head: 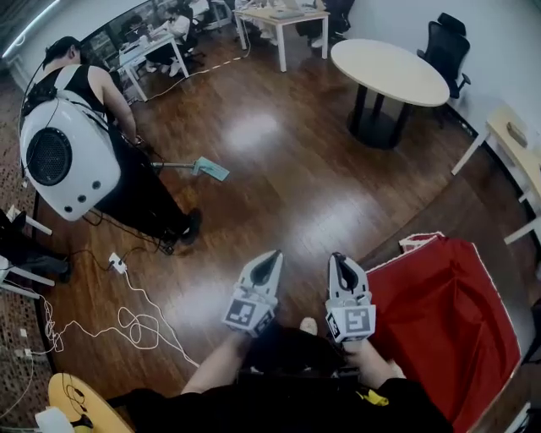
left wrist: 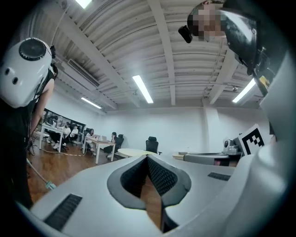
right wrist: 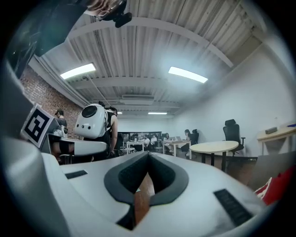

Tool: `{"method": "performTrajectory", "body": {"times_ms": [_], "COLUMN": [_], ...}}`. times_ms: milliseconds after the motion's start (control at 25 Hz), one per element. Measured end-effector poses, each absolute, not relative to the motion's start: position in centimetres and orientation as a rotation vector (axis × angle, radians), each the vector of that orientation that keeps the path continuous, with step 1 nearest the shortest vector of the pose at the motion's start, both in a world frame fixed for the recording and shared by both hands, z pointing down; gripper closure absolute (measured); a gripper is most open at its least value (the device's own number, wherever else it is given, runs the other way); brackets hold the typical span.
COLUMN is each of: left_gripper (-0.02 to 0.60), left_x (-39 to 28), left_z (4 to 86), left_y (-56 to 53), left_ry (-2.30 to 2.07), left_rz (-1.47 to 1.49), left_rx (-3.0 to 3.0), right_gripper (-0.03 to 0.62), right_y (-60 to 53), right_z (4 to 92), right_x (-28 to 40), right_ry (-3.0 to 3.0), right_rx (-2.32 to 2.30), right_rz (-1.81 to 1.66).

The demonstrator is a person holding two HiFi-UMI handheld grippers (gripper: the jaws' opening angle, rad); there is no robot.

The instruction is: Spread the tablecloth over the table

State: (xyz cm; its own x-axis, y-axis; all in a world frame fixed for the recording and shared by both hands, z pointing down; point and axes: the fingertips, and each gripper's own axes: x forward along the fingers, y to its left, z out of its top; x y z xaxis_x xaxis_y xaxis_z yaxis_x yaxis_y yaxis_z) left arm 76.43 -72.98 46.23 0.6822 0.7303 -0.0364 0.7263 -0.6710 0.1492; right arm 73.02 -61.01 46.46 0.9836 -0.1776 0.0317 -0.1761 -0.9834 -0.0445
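The red tablecloth with white trim lies draped over a table at the lower right; a red corner of the tablecloth also shows at the right edge of the right gripper view. My left gripper and right gripper are held side by side in front of me over the wooden floor, left of the cloth and apart from it. Both point level into the room. The left gripper is shut with nothing in it, and the right gripper is shut and empty too.
A person with a white backpack stands at the left, holding a floor mop. White cables trail over the floor at lower left. A round table and office chair stand at the back right, desks beyond.
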Motion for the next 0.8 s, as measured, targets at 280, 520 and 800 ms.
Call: {"method": "performTrajectory", "body": {"times_ms": [280, 520, 800], "left_gripper": [0.584, 0.584, 0.584], "left_x": [70.9, 64.9, 57.8], "left_z": [46.5, 46.1, 43.7], "left_y": [-78.3, -78.5, -74.4], "left_ry": [1.178, 1.308, 1.595], "left_rz": [0.106, 0.094, 0.064], "left_rx": [2.661, 2.578, 2.476], "right_gripper": [0.588, 0.588, 0.588], "right_y": [-65.2, -67.2, -65.4], "right_z": [45.9, 45.1, 42.6], "right_x": [64.8, 57.2, 50.7], "right_ry": [0.152, 0.102, -0.131], "right_rx": [-3.136, -3.206, -3.199], "right_rz": [-0.051, -0.134, -0.056]}}
